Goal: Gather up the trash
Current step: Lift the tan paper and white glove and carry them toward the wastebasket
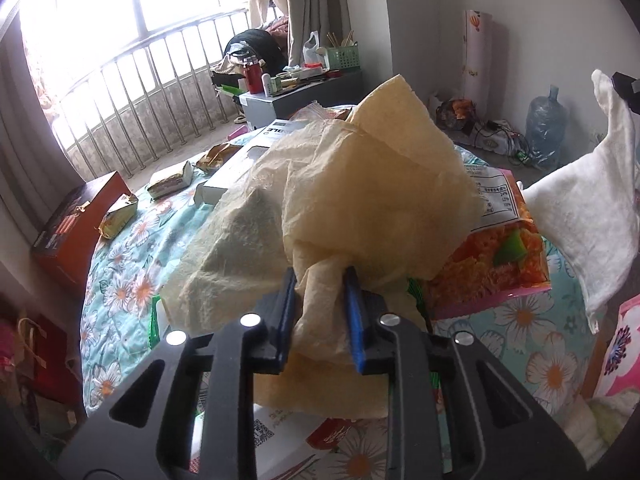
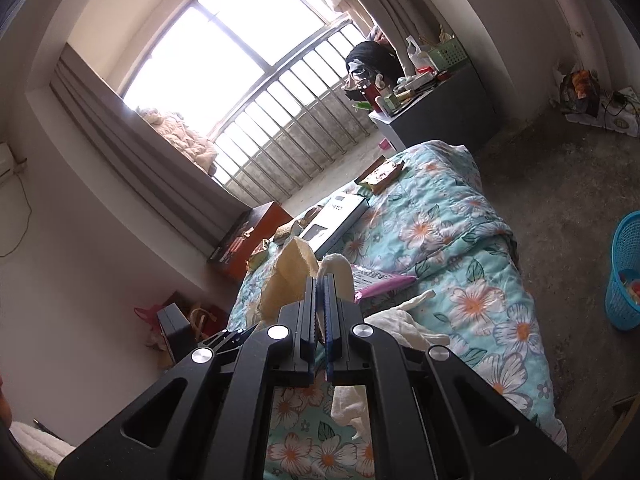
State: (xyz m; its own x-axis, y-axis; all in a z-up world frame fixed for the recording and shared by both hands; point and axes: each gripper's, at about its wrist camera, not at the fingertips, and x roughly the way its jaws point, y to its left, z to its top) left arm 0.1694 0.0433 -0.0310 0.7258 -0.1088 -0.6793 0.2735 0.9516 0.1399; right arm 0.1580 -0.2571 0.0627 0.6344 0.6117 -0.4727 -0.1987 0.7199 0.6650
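Bed (image 2: pixel 460 216) w/ floral quilt carrying litter; blue bin (image 2: pixel 626 276) standing on floor to its right. L gripper (image 1: pixel 320 284) clamping yellow paper (image 1: pixel 360 184) at bunched neck, over snack bag (image 1: pixel 492 268). R gripper (image 2: pixel 319 292) pinching white tissue (image 2: pixel 340 270), jaws together. Both likely light, soft, crushable; gripping at gathered folds probably holding best.

The white box (image 1: pixel 256 148) on the bed is showing letters, seemingly "BLE"; the snack packet's (image 1: pixel 496 240) table is staying illegible.

Black tongs (image 1: pixel 320 276), blue pads (image 1: pixel 356 320), silver pivot screws, seemingly four each
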